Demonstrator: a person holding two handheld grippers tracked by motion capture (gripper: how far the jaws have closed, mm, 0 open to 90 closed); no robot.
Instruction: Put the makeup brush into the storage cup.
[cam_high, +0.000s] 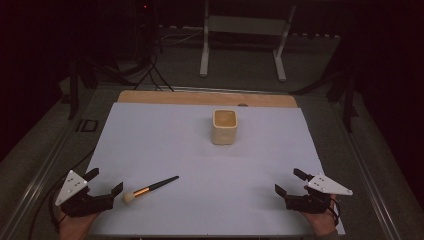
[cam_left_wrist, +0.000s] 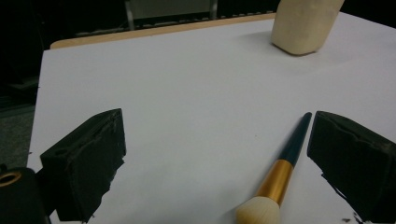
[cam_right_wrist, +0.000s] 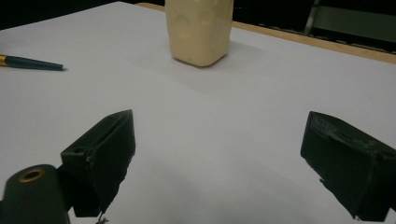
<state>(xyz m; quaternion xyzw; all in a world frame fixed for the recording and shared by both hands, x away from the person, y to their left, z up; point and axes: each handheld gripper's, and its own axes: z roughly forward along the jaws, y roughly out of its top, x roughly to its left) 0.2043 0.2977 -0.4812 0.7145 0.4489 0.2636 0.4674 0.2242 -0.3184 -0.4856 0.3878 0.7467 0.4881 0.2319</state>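
Lying flat on the white sheet (cam_high: 210, 150) at the near left of the table, the makeup brush with pale bristles, gold ferrule and dark handle (cam_high: 149, 189) is the object nearest the hands; its long axis runs diagonally, bristle head near and left, handle tip pointing far and right toward the cream, square-sided cup (cam_high: 224, 126), which stands upright well apart at the far centre. The left gripper (cam_high: 104, 182) rests just left of the bristle head, jaws spread wide and holding nothing; in the left gripper view the brush (cam_left_wrist: 275, 179) lies close inside the right-hand jaw, off centre, with its handle slanting away rather than crossing the gap squarely. The right gripper (cam_high: 289, 181) sits at the near right, well apart from the brush, jaws likewise spread and empty; in the right gripper view the handle tip (cam_right_wrist: 32, 62) shows far off at the left edge and the cup (cam_right_wrist: 200, 30) ahead. The left hand is judged the nearer one; a grasp would likely call for a small shift right.
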